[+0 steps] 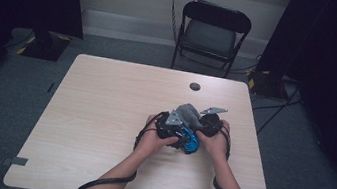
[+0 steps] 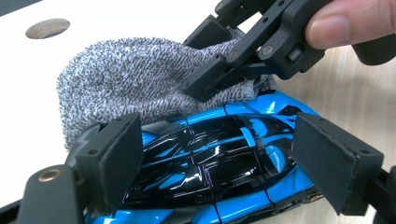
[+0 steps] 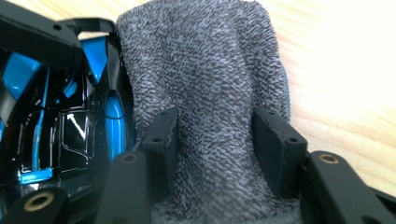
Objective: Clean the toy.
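Observation:
A glossy blue and black toy car (image 2: 210,163) lies on the table, and my left gripper (image 2: 219,149) is shut on it, one pad at each end of the body. A grey knitted cloth (image 2: 126,88) is draped over the car's far end. My right gripper (image 3: 217,140) is shut on a fold of this cloth (image 3: 210,70), right beside the car (image 3: 70,130). In the high view both hands meet at the table's middle right, with the car (image 1: 189,140) under the cloth (image 1: 188,113), the left gripper (image 1: 172,125) and the right gripper (image 1: 207,123) close together.
The light wooden table (image 1: 102,115) has a round cable hole (image 1: 195,86) just beyond the hands. A black folding chair (image 1: 211,30) stands behind the far edge. Dark curtains hang at both sides, and cables run over the grey floor.

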The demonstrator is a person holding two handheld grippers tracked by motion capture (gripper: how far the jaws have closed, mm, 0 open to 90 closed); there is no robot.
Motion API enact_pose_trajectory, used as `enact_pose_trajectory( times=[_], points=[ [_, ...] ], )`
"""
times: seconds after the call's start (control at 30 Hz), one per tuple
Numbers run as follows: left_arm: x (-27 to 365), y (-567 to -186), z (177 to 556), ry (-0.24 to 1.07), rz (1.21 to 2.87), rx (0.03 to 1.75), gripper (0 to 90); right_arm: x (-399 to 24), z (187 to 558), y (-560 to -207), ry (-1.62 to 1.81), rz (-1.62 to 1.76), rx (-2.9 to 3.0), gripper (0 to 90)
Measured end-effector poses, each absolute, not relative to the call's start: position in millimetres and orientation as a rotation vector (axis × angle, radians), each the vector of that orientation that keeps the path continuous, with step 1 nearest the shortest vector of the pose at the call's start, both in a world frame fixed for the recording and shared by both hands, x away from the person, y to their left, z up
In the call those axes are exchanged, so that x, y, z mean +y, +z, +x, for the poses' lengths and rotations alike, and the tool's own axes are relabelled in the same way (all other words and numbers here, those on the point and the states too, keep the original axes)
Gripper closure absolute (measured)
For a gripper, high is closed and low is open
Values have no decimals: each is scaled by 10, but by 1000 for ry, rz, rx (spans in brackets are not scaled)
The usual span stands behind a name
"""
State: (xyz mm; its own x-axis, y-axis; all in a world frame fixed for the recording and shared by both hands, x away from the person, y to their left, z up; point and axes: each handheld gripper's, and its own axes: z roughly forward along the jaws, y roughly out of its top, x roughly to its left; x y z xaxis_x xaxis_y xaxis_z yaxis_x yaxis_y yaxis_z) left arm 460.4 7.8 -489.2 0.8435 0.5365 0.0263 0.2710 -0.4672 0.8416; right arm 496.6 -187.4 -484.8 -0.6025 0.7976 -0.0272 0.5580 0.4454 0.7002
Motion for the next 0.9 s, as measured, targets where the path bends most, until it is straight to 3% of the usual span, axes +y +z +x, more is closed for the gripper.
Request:
enact_pose_trajectory(
  times=[0.17, 0.27, 0.9],
  points=[
    [74, -4926, 4622, 330, 2041, 598, 165, -1843, 4973, -4844, 929, 1105, 2396, 705],
    [70, -4922, 4621, 334, 2042, 608, 165, -1809, 4970, -4827, 902, 1080, 2413, 744],
    [78, -4938, 4661, 321, 2016, 653, 165, -1850, 4952, -4778, 887, 1015, 2474, 776]
  ],
)
